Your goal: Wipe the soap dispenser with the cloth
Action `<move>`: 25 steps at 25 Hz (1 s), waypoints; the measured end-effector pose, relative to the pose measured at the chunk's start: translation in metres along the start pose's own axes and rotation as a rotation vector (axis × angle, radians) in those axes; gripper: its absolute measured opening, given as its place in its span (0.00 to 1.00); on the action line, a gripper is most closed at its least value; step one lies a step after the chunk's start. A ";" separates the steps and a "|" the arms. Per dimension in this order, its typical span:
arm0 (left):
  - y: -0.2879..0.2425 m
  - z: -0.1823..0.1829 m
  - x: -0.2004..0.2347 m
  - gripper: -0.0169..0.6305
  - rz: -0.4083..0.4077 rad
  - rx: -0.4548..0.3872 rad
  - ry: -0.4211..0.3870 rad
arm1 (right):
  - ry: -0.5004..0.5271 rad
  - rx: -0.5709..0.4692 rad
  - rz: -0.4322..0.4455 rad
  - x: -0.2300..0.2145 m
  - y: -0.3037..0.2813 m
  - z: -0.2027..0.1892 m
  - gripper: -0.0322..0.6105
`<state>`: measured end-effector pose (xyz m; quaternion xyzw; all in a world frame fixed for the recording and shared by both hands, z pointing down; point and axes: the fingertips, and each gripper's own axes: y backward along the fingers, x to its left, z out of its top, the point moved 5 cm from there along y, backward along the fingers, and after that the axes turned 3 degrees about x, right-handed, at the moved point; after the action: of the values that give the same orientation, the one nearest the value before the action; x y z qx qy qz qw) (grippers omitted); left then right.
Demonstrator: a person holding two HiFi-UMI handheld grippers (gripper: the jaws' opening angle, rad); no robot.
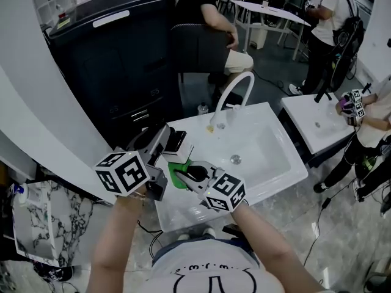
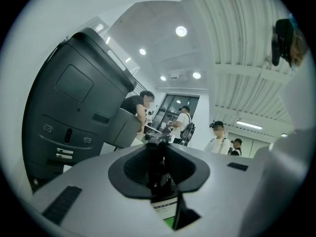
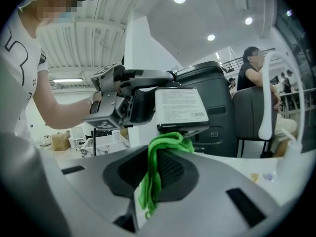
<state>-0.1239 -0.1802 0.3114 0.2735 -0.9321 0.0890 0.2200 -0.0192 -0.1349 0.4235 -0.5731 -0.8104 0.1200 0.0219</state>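
Left tongs [image 1: 164,144] level, clenched on soap dispenser [image 3: 180,105]. Right tongs [image 3: 160,157] tipped slightly downward, gripping green cloth [image 3: 170,142], which touches its lower end, above sink [image 1: 269,157].

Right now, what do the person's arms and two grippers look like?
Both the left gripper and the right gripper have a light grey body with dark ribbed pads. Each carries a cube of black-and-white square markers. The forearms are bare; the person wears a white T-shirt with black print.
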 end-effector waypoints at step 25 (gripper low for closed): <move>0.003 0.002 0.008 0.17 0.016 -0.007 -0.031 | 0.120 0.001 -0.030 0.017 0.020 0.016 0.12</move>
<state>-0.1329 -0.1820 0.3131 0.2669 -0.9379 0.0831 0.2055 -0.0093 -0.1158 0.4015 -0.5671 -0.8160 0.0855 0.0723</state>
